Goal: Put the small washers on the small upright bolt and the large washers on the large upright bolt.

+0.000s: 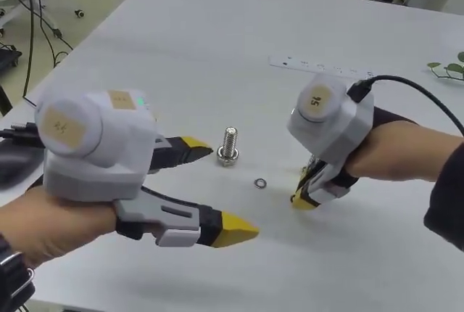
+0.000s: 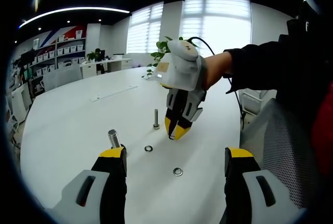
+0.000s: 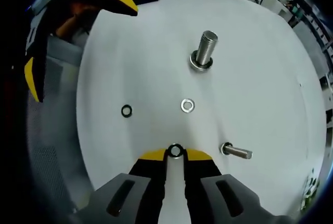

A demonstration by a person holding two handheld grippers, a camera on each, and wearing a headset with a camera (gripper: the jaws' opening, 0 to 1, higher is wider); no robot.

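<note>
Nearest us on the white workbench (image 1: 181, 51), our left gripper (image 1: 219, 185) hovers with its yellow-tipped jaws spread wide and empty. Our right gripper (image 3: 176, 156) points down, its jaws pinched together on a small dark metal washer (image 3: 176, 151) that it holds by the rim alone. We judge that thin hold to be the main risk: a tilt, or a knock against a thread, could flick the ring away across the smooth top. Just beside it stands the small slim steel bolt (image 3: 237, 152), narrow enough that a poor line-up might tip it over. A loose silver washer (image 3: 188, 105) and a loose dark washer (image 3: 126, 111) lie between the grippers, blocking nothing. Beyond them rises the large threaded steel bolt (image 3: 205, 49), with a metal ring around its foot. Farther off, a white power strip (image 1: 319, 65) lies well clear of the work.
</note>
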